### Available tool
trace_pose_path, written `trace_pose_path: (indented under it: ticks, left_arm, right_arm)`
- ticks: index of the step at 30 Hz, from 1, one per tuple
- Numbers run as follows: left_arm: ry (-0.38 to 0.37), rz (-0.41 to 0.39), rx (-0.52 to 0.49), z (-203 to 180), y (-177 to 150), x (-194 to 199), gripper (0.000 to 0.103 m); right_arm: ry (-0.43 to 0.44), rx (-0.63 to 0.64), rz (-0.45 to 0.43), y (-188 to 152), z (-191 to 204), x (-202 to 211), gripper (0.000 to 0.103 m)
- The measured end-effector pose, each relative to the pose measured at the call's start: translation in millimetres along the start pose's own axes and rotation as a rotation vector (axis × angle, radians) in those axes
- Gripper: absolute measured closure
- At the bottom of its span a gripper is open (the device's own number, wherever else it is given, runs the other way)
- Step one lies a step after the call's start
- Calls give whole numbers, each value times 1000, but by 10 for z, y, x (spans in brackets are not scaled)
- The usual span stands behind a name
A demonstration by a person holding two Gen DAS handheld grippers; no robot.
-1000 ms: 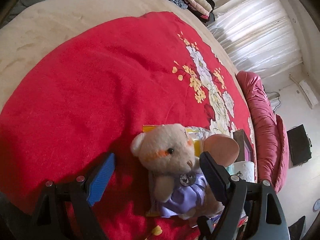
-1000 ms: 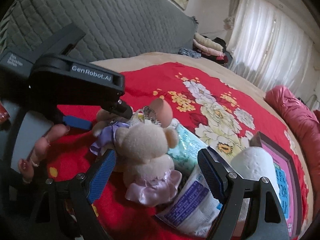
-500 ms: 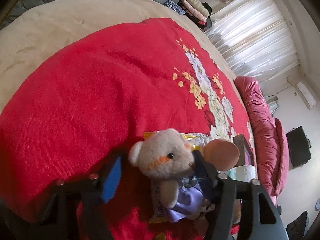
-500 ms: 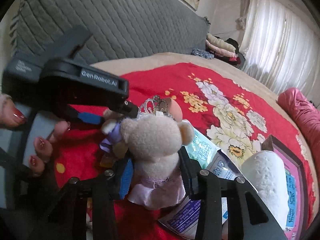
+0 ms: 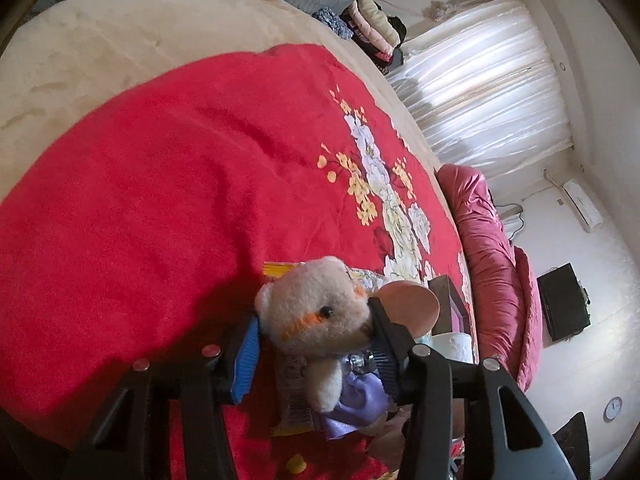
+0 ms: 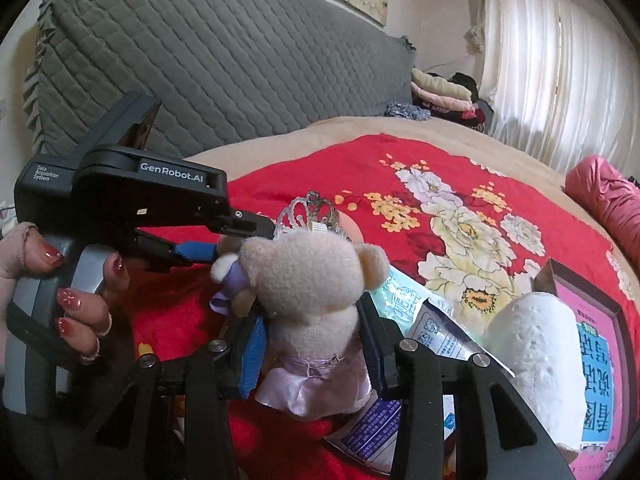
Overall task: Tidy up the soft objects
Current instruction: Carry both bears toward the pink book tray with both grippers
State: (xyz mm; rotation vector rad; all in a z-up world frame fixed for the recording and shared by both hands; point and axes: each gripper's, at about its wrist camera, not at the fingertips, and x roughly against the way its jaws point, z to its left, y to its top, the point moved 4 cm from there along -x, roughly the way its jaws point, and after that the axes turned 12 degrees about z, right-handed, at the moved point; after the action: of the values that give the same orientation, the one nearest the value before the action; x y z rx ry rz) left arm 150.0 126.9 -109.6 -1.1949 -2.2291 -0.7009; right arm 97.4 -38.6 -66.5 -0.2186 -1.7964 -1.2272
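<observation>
We have two plush toys on the red blanket of the bed: our left tool has just closed onto the head of the mouse in the lilac dress, and our right tool has just closed around the waist of the bear in the pink skirt. Both look light and squashy, so we judge the pads will sink in. The stuffed head or torso is the firmest hold; the satin skirts would slip.

Black hand-held gripper, blue pads
</observation>
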Motion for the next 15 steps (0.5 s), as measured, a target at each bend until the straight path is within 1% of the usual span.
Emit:
trace_pose_path:
  ticks: [2, 6, 9, 12, 15]
  left_arm:
    - [7, -16, 2, 9, 3, 55, 53]
    - [55, -64, -34, -32, -12, 197, 53]
    - [88, -93, -95, -170, -57, 293, 53]
    - [124, -104, -161, -338, -141, 319, 53]
    - [138, -111, -213, -499, -244, 353, 53]
  right_arm:
    - [4, -2, -8, 5, 7, 31, 59]
    - [3, -2, -29, 27, 9, 85, 59]
    - [3, -5, -46, 45, 11, 144, 59]
    - [-2, -10, -69, 65, -7, 240, 59]
    - [-8, -37, -104, 81, -73, 386, 59]
